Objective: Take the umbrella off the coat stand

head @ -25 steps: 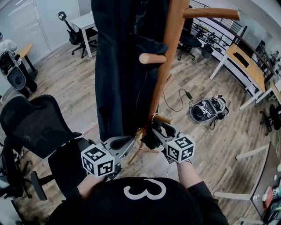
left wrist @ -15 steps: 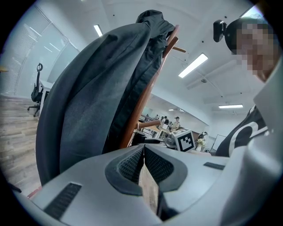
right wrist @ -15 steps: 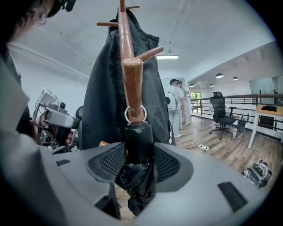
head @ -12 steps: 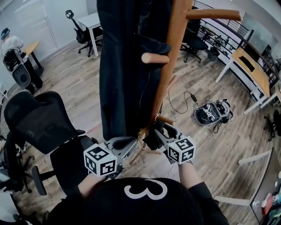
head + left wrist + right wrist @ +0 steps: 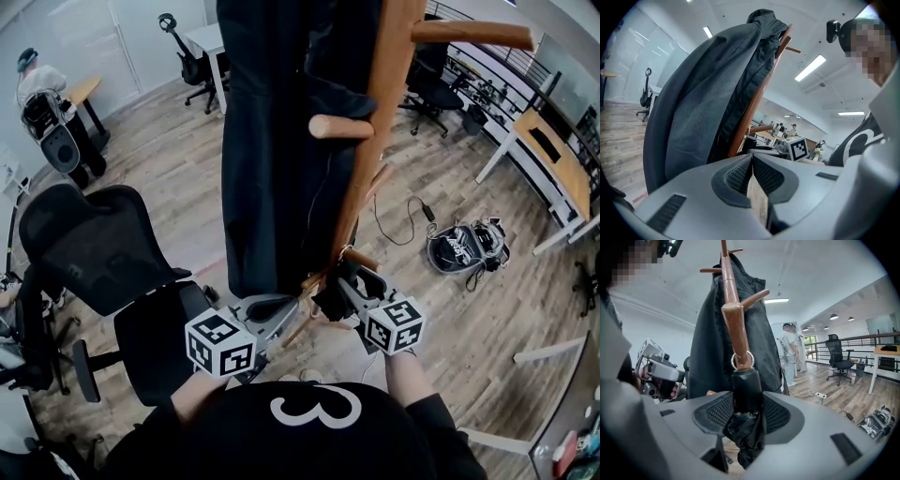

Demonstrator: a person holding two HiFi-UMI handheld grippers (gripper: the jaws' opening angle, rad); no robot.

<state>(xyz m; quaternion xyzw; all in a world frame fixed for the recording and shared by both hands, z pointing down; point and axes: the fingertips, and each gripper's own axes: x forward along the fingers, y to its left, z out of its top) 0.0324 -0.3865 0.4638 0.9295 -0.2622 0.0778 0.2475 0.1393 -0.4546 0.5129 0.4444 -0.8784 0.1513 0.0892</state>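
The folded black umbrella (image 5: 746, 394) hangs by a metal ring (image 5: 741, 360) from a low peg (image 5: 359, 258) of the wooden coat stand (image 5: 375, 122). My right gripper (image 5: 746, 413) is shut on the umbrella's handle, its pads pressing both sides just below the ring. In the head view the umbrella (image 5: 330, 300) is a dark bundle at that gripper's (image 5: 342, 286) tip. My left gripper (image 5: 751, 171) is shut with nothing between its pads. It sits left of the stand's base (image 5: 272, 307), beside the hem of a long dark coat (image 5: 272, 141).
A black office chair (image 5: 94, 253) stands close on the left. A backpack (image 5: 459, 246) and a cable (image 5: 403, 211) lie on the wooden floor to the right. Desks (image 5: 553, 159) line the far right. A person (image 5: 42, 80) sits at far left.
Both grippers stay by the stand's low peg, the right one still around the umbrella. The head camera has drifted slightly, shifting the whole scene.
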